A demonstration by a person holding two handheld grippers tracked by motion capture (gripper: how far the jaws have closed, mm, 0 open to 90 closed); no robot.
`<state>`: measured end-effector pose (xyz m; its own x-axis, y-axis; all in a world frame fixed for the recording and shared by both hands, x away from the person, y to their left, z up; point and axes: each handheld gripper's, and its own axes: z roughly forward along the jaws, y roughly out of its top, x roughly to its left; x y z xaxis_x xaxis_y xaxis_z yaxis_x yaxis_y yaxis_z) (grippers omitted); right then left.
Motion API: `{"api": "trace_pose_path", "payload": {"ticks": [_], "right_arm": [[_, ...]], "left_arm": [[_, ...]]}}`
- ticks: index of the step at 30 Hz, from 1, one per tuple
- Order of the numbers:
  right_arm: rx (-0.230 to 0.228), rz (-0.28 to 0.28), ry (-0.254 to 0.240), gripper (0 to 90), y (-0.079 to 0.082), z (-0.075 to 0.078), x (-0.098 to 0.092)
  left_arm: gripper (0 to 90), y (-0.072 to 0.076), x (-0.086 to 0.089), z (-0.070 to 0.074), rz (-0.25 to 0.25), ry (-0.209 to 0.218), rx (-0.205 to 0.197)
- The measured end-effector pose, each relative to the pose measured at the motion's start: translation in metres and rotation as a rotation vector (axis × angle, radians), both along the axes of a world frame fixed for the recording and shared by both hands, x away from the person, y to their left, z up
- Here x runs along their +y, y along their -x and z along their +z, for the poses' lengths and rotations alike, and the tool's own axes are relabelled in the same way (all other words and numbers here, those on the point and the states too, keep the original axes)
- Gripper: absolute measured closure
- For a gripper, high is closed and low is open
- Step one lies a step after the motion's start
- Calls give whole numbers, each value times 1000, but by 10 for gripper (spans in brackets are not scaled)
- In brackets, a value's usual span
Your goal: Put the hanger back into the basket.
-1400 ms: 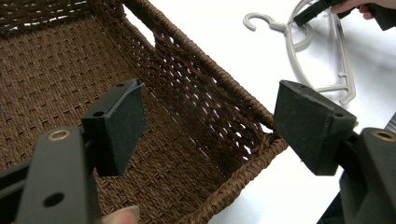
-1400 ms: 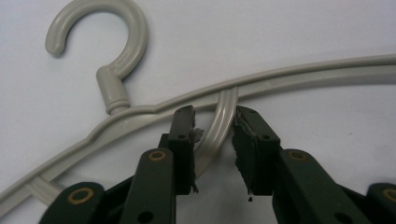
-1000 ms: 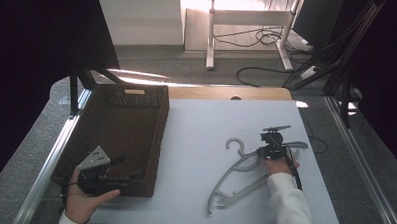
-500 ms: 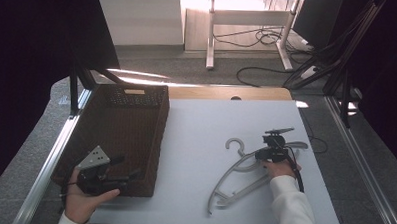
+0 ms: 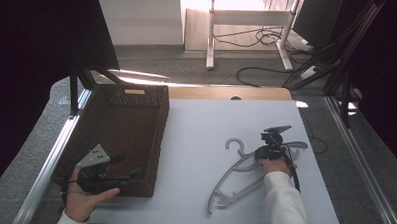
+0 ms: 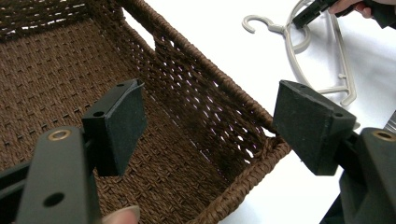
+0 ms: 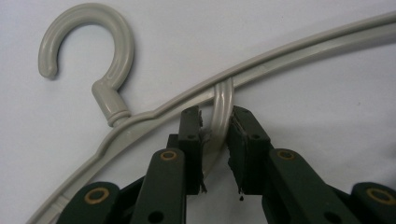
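The wicker basket [image 6: 196, 116] lies below and between the left gripper's [image 5: 115, 170] wide, empty jaws. The grey hanger [image 7: 140, 119] rests on the white table [image 5: 200, 142]. The right gripper's [image 7: 217, 135] jaws have just been closing; they stand narrow around the hanger's inner loop, so lifting appears imminent.

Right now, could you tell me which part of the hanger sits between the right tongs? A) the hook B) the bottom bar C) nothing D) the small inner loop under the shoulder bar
D: in the right gripper view the right tongs flank the hanger's small inner loop below its shoulder bar.
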<state>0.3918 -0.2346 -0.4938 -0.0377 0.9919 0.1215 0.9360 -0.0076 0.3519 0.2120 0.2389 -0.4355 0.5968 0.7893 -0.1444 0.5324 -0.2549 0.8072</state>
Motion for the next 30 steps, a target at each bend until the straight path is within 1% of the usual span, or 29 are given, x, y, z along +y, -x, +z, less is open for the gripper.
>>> {"api": "trace_pose_path", "payload": {"ticks": [4,6,9,15,17,21,22,25,26,30], "right_arm": [[10,-12,-30,772,-2,0,-4],[12,-10,-37,774,-3,0,-5],[15,-9,-42,775,-4,0,-6],[21,17,-45,775,-5,1,-8],[24,18,-47,776,-6,1,-8],[22,19,-57,784,-6,0,-10],[19,12,-63,799,-7,1,-11],[11,21,-60,820,-7,1,-11],[4,36,-49,821,-6,1,-10],[6,51,-73,822,-6,1,-12]], "left_arm": [[251,-1,0,0,1,-1,1],[251,-1,-1,-1,1,-2,2],[251,-2,-1,-1,1,-3,3],[251,-1,-1,-1,3,-5,6],[251,-2,-1,-2,2,-8,7],[251,-1,0,-1,4,-7,6],[251,-1,0,-1,5,-7,4],[251,-2,1,-1,7,-6,5],[251,-2,1,-2,9,-5,6],[251,-2,1,-2,9,-6,5]]}}
